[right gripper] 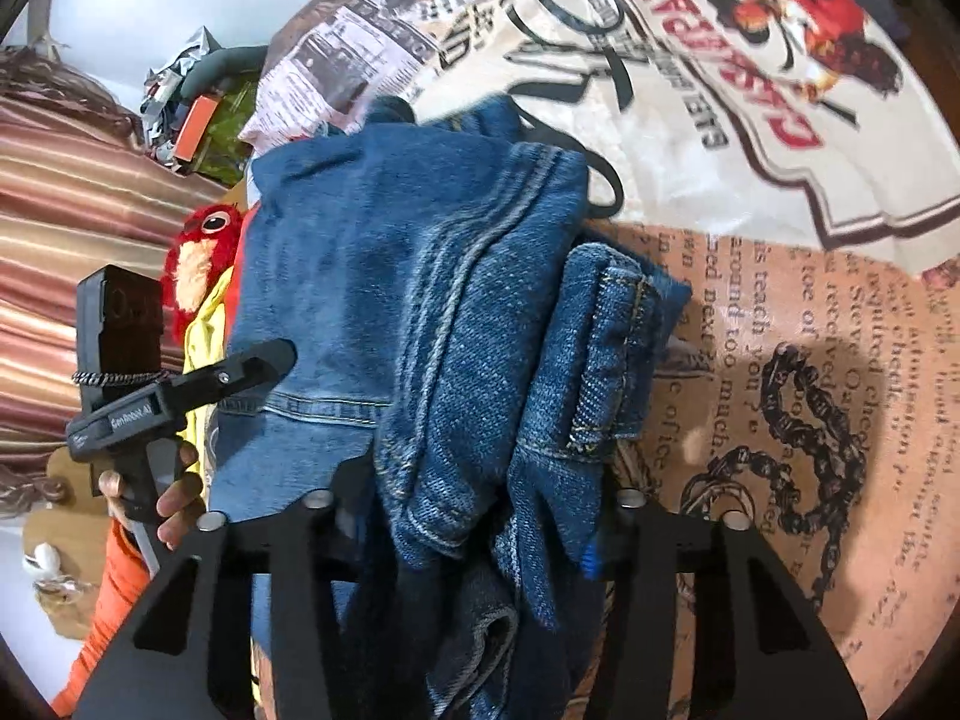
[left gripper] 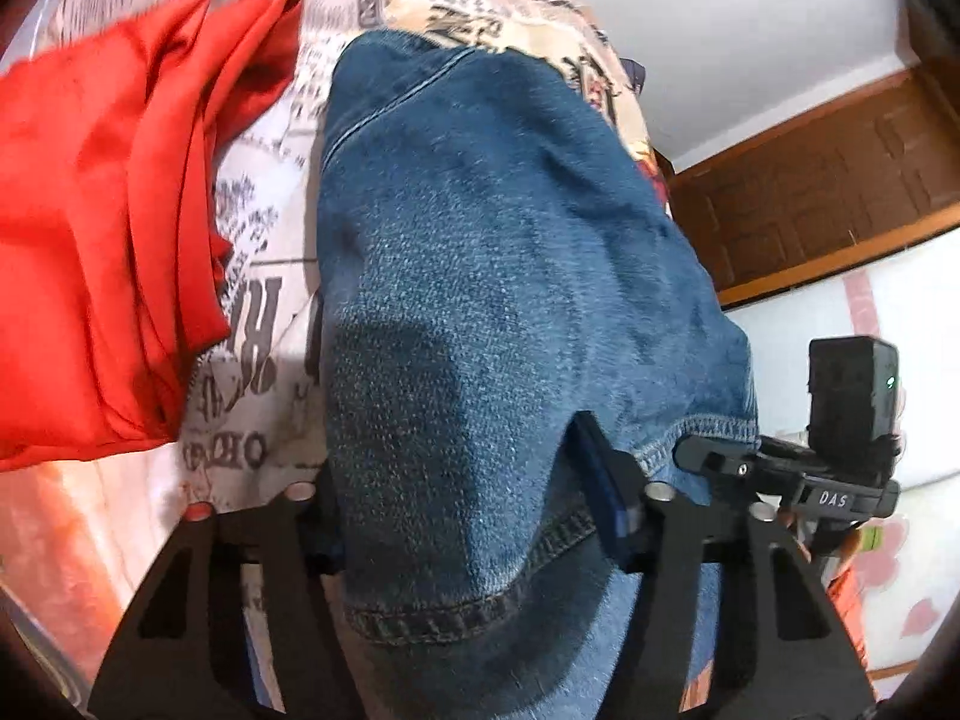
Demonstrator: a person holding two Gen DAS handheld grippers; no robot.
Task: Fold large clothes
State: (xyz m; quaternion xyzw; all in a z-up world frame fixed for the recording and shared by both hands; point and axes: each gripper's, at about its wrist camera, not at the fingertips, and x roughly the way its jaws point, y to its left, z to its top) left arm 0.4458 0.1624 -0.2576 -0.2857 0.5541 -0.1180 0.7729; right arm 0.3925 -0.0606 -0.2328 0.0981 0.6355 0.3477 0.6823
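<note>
the hem of the jeans (left gripper: 456,408) lay right under your left camera, bunched between the two fingers of your left gripper (left gripper: 474,516). its jaws were clenched on that thick denim fold, one pad on each side, and the stitched hem hung below them toward the lens. beyond those jaws the folded denim stretched away over the printed bedspread (left gripper: 264,276). off the left finger, well apart from the jeans, a red garment (left gripper: 102,228) lay in soft pleats on the same bedspread. past the right finger your other gripper (left gripper: 774,468) showed from the side, its tip touching the edge of the denim.

in the right camera, your right gripper (right gripper: 474,516) was grasping a crumpled wad of the jeans (right gripper: 420,300), seams and a cuff piled up between its fingers. ahead of those jaws the denim lay in a heap on the printed bedspread (right gripper: 798,324), with a rolled cuff just off the right finger. off the left finger your left gripper (right gripper: 240,372) reached onto the denim, your fingers (right gripper: 174,498) curled around its handle. beyond it a red plush toy (right gripper: 201,258) sat beside the jeans, against a striped curtain (right gripper: 66,210).
</note>
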